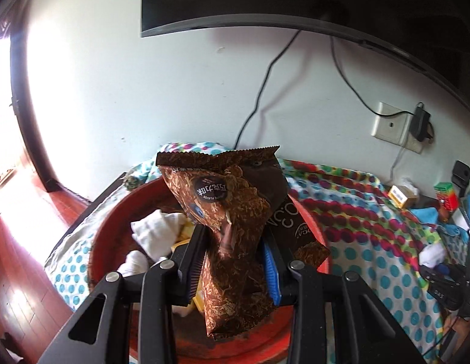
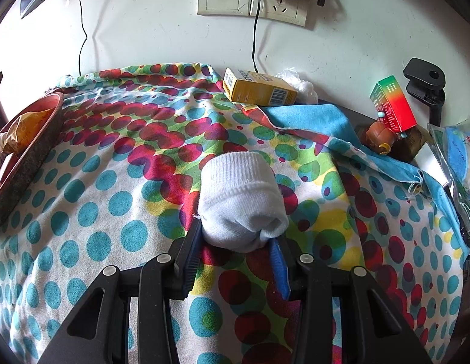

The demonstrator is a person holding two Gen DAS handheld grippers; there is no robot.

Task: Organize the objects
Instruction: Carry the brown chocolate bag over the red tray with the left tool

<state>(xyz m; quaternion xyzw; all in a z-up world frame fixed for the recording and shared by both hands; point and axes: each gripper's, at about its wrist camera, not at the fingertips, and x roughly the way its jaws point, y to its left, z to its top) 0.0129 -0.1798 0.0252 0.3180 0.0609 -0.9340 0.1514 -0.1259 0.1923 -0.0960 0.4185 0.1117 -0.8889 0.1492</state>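
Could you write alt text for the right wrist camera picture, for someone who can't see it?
A hand-held gripper clamps a rolled white sock on a bright polka-dot cloth. A yellow box lies by the wall behind.

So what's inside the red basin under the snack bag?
In the red basin: white socks, something yellow, and a second dark packet. The held brown snack bag and the left gripper hide the rest.

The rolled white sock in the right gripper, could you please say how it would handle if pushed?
The rolled white sock looks soft, dented between the right gripper pads, so probably squashy and light. Its rounded bundle might roll on the dotted cloth.
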